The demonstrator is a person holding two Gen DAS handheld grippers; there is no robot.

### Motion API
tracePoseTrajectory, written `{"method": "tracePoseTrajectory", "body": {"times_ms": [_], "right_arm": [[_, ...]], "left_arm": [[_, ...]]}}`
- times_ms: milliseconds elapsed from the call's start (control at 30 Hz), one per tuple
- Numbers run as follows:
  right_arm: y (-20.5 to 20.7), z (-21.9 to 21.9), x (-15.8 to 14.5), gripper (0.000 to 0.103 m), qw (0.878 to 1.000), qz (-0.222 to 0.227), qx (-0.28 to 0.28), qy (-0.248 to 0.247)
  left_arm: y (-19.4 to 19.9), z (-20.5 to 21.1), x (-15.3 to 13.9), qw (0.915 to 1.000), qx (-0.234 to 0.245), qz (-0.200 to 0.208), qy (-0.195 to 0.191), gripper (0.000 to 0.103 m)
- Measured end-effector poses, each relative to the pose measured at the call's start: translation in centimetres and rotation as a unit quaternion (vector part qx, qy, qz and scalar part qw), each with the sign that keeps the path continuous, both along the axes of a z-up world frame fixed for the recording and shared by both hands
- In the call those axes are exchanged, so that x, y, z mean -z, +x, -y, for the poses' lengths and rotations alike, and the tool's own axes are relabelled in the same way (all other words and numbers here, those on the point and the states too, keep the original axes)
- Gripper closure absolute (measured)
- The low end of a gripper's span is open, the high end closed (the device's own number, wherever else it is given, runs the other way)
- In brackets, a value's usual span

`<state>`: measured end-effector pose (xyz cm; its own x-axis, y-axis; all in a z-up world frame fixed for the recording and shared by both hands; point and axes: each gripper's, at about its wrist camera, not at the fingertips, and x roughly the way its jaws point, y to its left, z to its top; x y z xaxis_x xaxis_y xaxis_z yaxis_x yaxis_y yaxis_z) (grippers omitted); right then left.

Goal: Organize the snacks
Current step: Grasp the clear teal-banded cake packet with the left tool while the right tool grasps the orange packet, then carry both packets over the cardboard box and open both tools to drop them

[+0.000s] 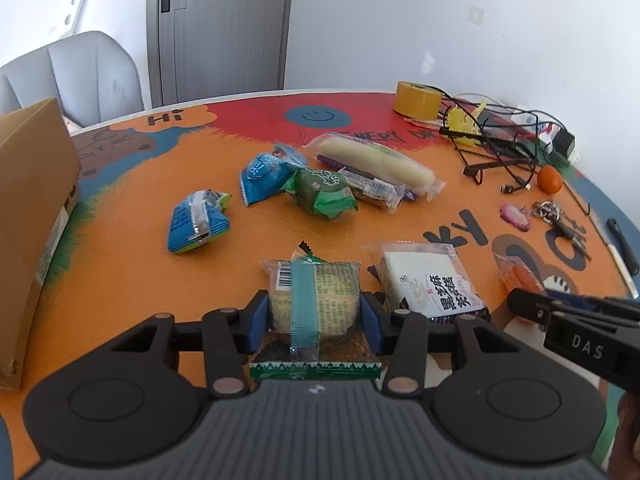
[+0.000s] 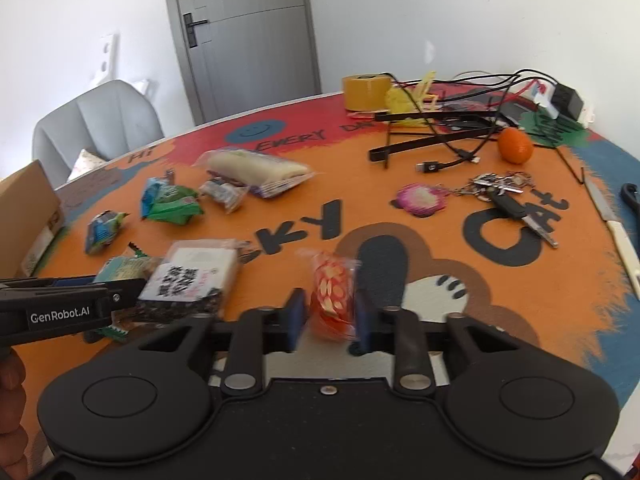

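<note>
My left gripper (image 1: 314, 316) is shut on a green-striped pastry pack (image 1: 314, 296) on the orange table. My right gripper (image 2: 330, 316) is shut on an orange-red snack pack (image 2: 332, 296); it also shows in the left wrist view (image 1: 520, 276). A white and black snack pack (image 1: 432, 284) lies between them, also seen in the right wrist view (image 2: 192, 276). Farther off lie two blue packs (image 1: 198, 220) (image 1: 266, 174), a green pack (image 1: 324, 192), a small clear bar (image 1: 372, 188) and a long pale bread roll (image 1: 376, 158).
A cardboard box (image 1: 32, 208) stands at the left table edge. Yellow tape roll (image 1: 416, 98), cables (image 1: 500, 136), an orange (image 2: 515, 145), keys (image 2: 500, 188), a pink charm (image 2: 420, 199) and a knife (image 2: 612, 220) lie at the right. A grey chair (image 1: 80, 72) stands behind.
</note>
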<state>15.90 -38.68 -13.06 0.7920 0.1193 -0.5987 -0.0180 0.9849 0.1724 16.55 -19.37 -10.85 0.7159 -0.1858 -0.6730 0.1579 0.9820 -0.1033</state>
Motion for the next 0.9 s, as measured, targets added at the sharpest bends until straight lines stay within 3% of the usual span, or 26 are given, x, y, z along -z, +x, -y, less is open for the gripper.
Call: {"method": "tracePoseTrajectory", "body": {"times_ms": [900], "right_arm": [[-2.9,-6.4,-6.1,0.081,0.996,0.081,-0.037,0.024]], "left_arm": [[-4.9,-7.9,-6.7,0.9921,-0.072,0.096,-0.035,0.056]]}}
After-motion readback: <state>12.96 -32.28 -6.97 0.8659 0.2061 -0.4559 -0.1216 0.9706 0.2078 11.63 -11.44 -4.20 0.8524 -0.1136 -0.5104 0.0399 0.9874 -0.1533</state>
